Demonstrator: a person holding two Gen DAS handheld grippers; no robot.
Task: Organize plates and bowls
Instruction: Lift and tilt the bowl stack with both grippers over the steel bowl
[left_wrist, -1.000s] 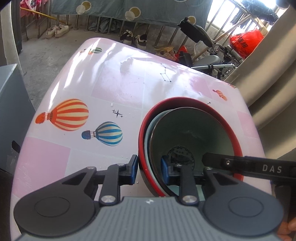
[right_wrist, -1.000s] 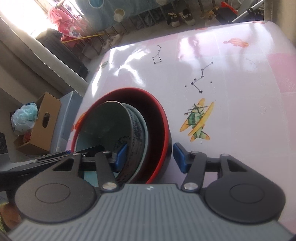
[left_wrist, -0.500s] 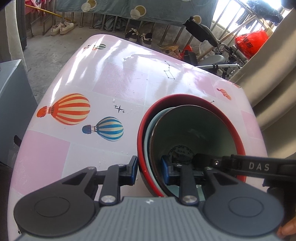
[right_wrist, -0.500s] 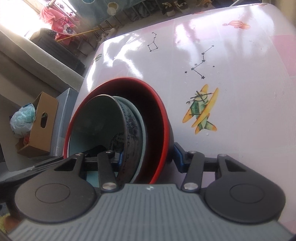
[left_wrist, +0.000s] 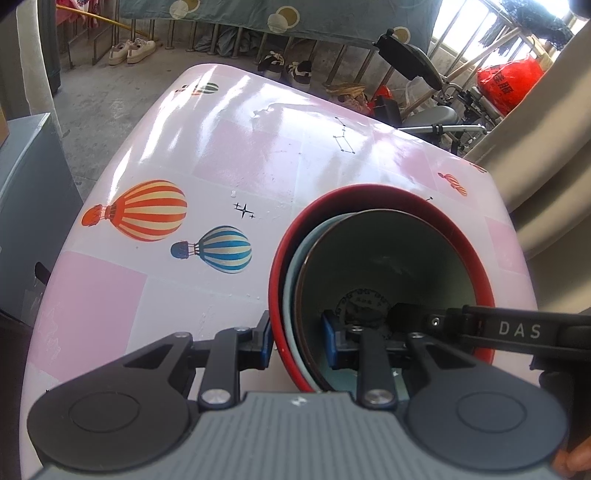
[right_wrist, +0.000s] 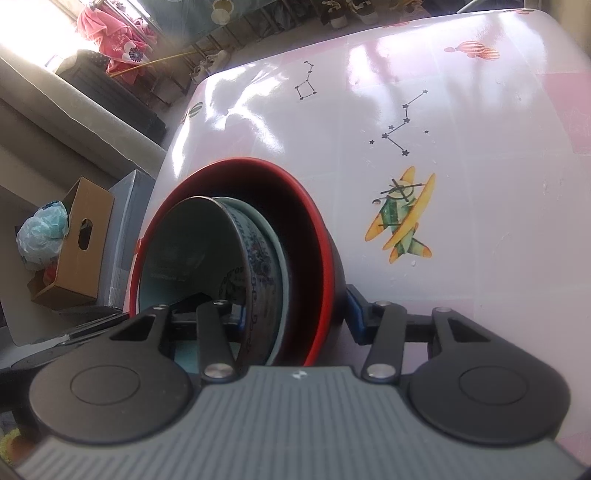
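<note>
Left tool clenched on nested bowls, lower right | right tool likewise astride them | step: two-handed carry | next: you keep the stack level over the bench.

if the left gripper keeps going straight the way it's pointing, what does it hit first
Probably the nested bowls' wall: the left gripper already straddles the rims of the red bowl and the bowls inside it, so pushing on would seat them deeper between the fingers. Depth is unclear.

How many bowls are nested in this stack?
3: a red bowl outermost, a pale blue-green bowl inside it, and a patterned bowl innermost. More could be hidden underneath.
</note>
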